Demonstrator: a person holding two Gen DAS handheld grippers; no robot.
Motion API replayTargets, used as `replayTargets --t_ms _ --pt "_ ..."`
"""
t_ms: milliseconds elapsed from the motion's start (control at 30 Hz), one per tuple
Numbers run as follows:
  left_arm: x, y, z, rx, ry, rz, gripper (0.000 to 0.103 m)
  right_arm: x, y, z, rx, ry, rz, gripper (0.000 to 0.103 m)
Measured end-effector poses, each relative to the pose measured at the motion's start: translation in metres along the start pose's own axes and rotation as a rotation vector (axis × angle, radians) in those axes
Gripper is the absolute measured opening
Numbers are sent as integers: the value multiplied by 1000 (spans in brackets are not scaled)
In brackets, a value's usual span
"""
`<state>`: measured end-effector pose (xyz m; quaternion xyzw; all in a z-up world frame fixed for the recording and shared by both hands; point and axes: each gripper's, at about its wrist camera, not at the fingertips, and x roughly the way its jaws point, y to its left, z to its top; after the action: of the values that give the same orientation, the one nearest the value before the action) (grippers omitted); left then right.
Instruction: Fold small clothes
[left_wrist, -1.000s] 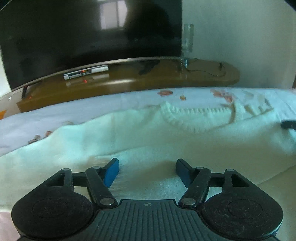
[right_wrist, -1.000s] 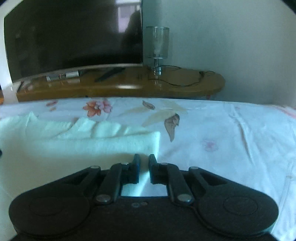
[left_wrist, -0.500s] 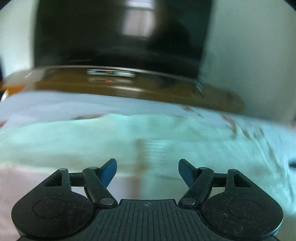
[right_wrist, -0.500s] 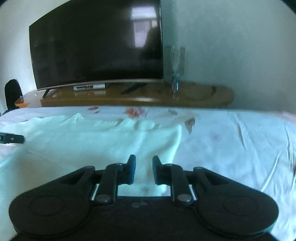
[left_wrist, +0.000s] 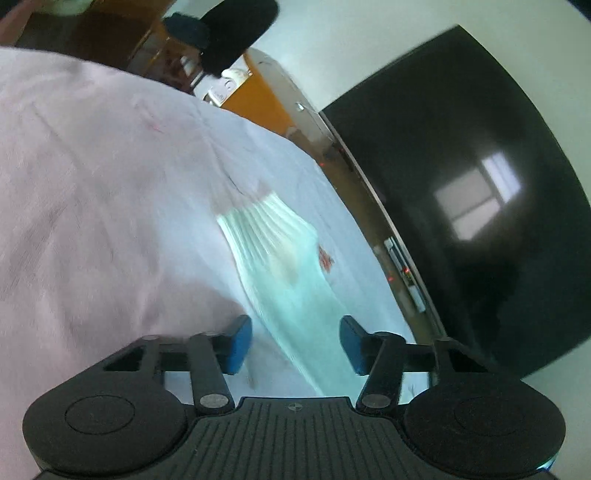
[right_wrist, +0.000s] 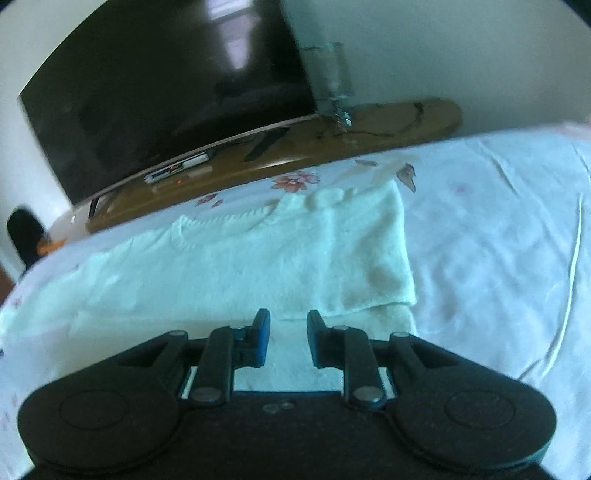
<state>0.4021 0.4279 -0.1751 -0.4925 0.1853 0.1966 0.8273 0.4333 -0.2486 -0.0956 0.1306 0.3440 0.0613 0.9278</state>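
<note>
Two wrist views show one pale sweater (right_wrist: 229, 266) spread on a bedsheet (right_wrist: 498, 236).

Right view: the right gripper (right_wrist: 288, 338) sits low centre, its jaws parted by a narrow gap and opening. The sweater lies beneath and beyond the blue-faced fingertips (right_wrist: 261, 338), with nothing pinched between them. The sweater fills the middle and left of the frame; its ribbed neckline lies at upper centre, and one side is folded over so that a straight edge runs down right of centre. Red flowers are printed on the sheet above the neckline. A dark television (right_wrist: 166, 85) fills the upper left on a brown shelf (right_wrist: 406, 122); a glass lamp (right_wrist: 328, 77) stands to its right.

Left view: the frame is rolled and blurred. The left gripper (left_wrist: 295, 345) sits low centre, jaws apart and closing, the pads clear of the cloth. A sleeve (left_wrist: 280, 266) with a ribbed cuff runs from mid-frame down between the fingertips (left_wrist: 240, 343). A pink blanket (left_wrist: 92, 221) fills the left, the television (left_wrist: 480, 184) the right.

No writing or brand is legible in either view.
</note>
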Motion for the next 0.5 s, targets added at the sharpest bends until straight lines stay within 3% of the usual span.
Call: replayTargets --t_ms 100,167,233,267,367,433,500 --pt "10 3 7 0 10 -13 49 5 -5 6 89 -12 -19 23" --pt "16 5 11 -5 7 -17 42 10 -10 9 145 -26 -79 24" --pt "22 9 14 9 12 13 11 13 -13 11 164 -38 -155 24" --pt "25 13 13 14 17 28 6 14 -16 13 184 -44 -172 24" --pt "31 13 16 35 16 9 3 15 -22 15 223 -57 -184 25" --pt "25 -6 13 118 6 9 3 14 -23 15 223 -64 -189 25" --pt "20 -36 4 222 6 -41 3 13 -23 14 221 -66 -189 25"
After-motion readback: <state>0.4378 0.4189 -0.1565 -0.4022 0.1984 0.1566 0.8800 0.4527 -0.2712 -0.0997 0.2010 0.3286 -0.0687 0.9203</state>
